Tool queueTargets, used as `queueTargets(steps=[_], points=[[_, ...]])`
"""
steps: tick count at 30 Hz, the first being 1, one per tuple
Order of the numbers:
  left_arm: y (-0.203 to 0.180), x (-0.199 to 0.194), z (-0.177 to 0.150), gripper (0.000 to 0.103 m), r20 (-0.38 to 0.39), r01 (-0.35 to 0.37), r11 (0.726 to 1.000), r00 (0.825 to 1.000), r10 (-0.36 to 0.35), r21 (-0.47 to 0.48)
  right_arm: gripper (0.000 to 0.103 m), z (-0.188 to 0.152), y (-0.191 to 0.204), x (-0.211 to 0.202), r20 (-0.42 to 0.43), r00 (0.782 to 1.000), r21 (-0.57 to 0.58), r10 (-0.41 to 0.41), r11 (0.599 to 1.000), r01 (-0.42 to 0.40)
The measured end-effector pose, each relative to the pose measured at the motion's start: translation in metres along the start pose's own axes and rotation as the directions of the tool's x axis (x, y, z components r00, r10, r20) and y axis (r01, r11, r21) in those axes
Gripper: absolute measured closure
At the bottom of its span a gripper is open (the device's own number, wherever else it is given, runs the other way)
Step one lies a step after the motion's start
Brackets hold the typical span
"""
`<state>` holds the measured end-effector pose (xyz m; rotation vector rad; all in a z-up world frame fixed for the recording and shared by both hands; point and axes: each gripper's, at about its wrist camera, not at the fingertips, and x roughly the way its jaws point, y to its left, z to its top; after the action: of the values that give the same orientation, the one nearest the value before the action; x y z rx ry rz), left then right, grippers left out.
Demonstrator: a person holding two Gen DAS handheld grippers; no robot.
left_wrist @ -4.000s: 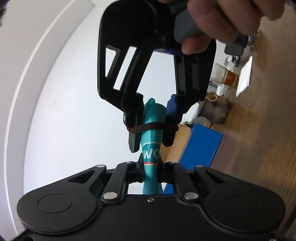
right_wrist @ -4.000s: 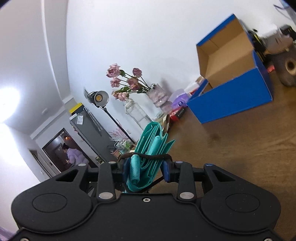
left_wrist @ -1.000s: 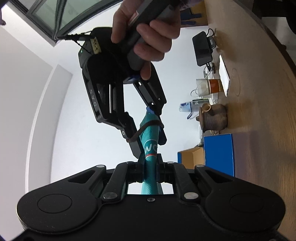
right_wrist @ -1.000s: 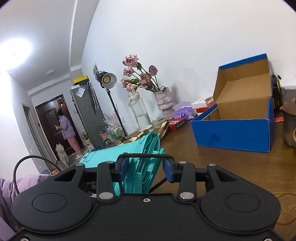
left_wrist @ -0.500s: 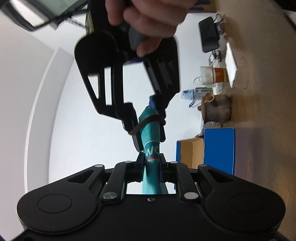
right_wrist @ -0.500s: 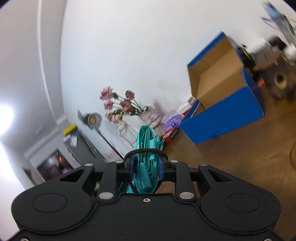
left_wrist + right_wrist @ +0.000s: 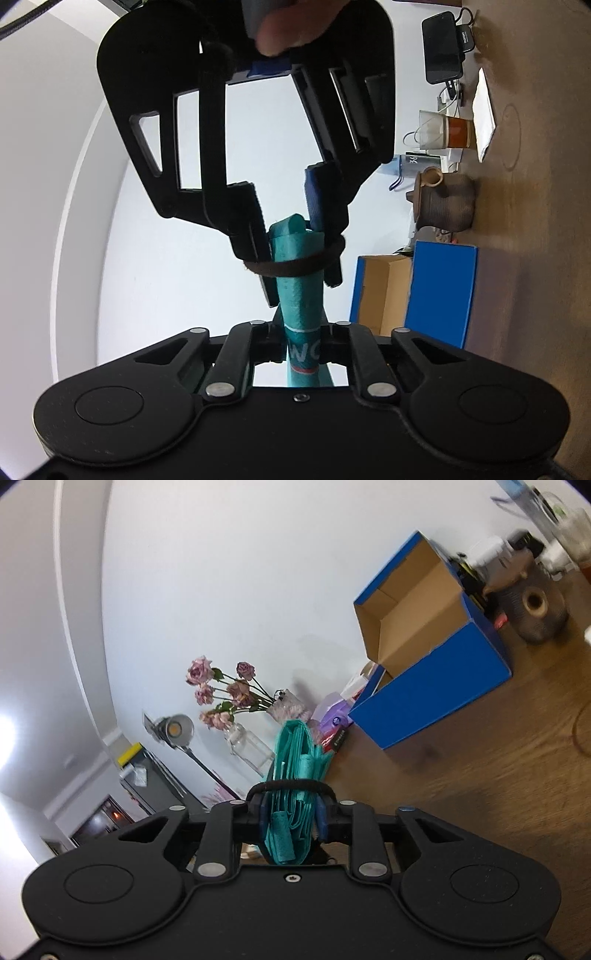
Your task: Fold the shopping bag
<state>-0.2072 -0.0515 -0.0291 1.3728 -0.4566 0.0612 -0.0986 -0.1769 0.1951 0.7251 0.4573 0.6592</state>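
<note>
The teal shopping bag (image 7: pixel 299 295) is folded into a tight bundle and held up in the air between both grippers. My left gripper (image 7: pixel 301 341) is shut on its lower end, where white letters show. My right gripper (image 7: pixel 295 254) comes from above in the left wrist view and is shut on the bag's top end. A black elastic band (image 7: pixel 291 267) is stretched around the right fingers and the bag. In the right wrist view the folded bag (image 7: pixel 295 775) sticks out between the right gripper's (image 7: pixel 291 812) blue pads, with the band (image 7: pixel 288 786) looped over the fingertips.
A wooden table (image 7: pixel 480 775) carries an open blue cardboard box (image 7: pixel 436 686), a brown ribbed pot (image 7: pixel 443 203), a vase of pink roses (image 7: pixel 229 694), a glass jug (image 7: pixel 439 129), a white sheet (image 7: pixel 485 110) and a phone on a stand (image 7: pixel 443 48). A studio lamp (image 7: pixel 173 727) stands at the left.
The right gripper has drawn closer to the left camera and shifted right. It has closed tighter on the bag's top since a second ago. The band stays around its fingers.
</note>
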Motion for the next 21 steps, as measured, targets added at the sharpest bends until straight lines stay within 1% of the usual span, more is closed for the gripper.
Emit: queueTargets(steps=[1, 4, 6, 9, 12, 15, 18, 21], points=[[-0.002, 0.0, 0.001, 0.092, 0.016, 0.034, 0.999, 0.999, -0.034, -0.007, 0.073, -0.001, -0.003, -0.003, -0.001, 1.0, 0.016, -0.025, 1.0, 0.025], [-0.014, 0.0, 0.005, 0.092, 0.093, 0.072, 0.997, 0.993, -0.075, 0.033, 0.072, -0.002, -0.015, -0.011, -0.007, 0.995, 0.073, -0.098, 0.993, 0.098], [-0.023, 0.002, 0.007, 0.092, 0.144, 0.079, 0.994, 0.986, -0.089, 0.07, 0.071, -0.003, -0.031, -0.02, -0.011, 0.992, 0.183, -0.124, 0.975, 0.124], [-0.03, 0.005, 0.011, 0.092, 0.198, 0.088, 0.992, 0.975, -0.104, 0.091, 0.07, -0.002, -0.048, -0.029, -0.006, 0.99, 0.275, -0.144, 0.951, 0.14], [-0.036, 0.007, 0.013, 0.092, 0.24, 0.097, 0.99, 0.964, -0.118, 0.099, 0.069, -0.001, -0.054, -0.033, -0.01, 0.983, 0.31, -0.184, 0.934, 0.178], [-0.041, 0.008, 0.011, 0.093, 0.275, 0.102, 0.988, 0.952, -0.132, 0.118, 0.068, -0.001, -0.056, -0.033, -0.025, 0.975, 0.296, -0.221, 0.93, 0.219], [-0.042, 0.005, 0.008, 0.093, 0.297, 0.12, 0.984, 0.942, -0.156, 0.134, 0.066, 0.001, -0.058, -0.032, -0.053, 0.969, 0.272, -0.242, 0.93, 0.247], [-0.044, 0.002, 0.005, 0.094, 0.318, 0.13, 0.98, 0.932, -0.172, 0.149, 0.066, 0.008, -0.061, -0.03, -0.117, 0.958, 0.298, -0.263, 0.911, 0.286]])
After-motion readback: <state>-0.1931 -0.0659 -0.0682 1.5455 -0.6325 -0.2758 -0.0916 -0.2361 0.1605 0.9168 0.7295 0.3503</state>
